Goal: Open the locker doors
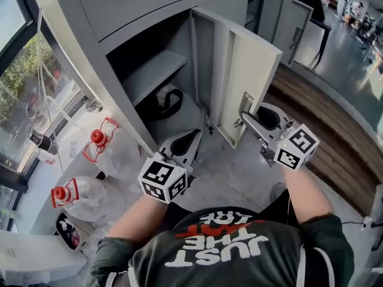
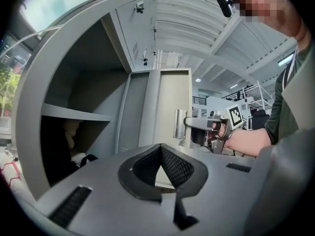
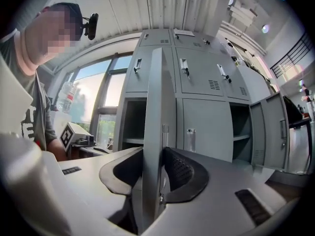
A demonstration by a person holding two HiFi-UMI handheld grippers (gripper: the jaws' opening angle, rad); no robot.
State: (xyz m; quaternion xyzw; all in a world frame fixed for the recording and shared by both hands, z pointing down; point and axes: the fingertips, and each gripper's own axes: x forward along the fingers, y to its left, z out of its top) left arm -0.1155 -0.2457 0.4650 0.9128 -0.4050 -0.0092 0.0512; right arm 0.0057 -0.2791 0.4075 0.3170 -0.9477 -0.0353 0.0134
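- The right claw (image 1: pixel 246 122) is clenched on the free edge of the locker door (image 1: pixel 245 79), just below its metal latch plate (image 1: pixel 245 103). In the right gripper view the thin panel (image 3: pixel 157 122) stands upright between the two pads, which close on either face.
- Gripping that edge makes sense as a way to swing the door. It is the point farthest from the hinge, so a small pull should turn the whole panel.
- The left claw (image 1: pixel 192 135) hangs low in front of the open compartment with its pads together and nothing between them. It touches nothing, and it seems to be kept clear of the door's path.
- The door itself is a plain pale grey sheet, tall and narrow, with a folded rim. It stands well out from the cabinet, with its inner face toward the person, at the bottom row of the lockers (image 1: pixel 119 17).
- Behind it the compartment shows a single shelf (image 1: pixel 158 70) and a dark bag (image 1: pixel 163 103) on the locker floor.
- Further along the row another door (image 1: pixel 291 23) also stands open, while the upper doors (image 3: pixel 197 73) are shut with their handles in place. By my judgement this door is nearly done and others remain.
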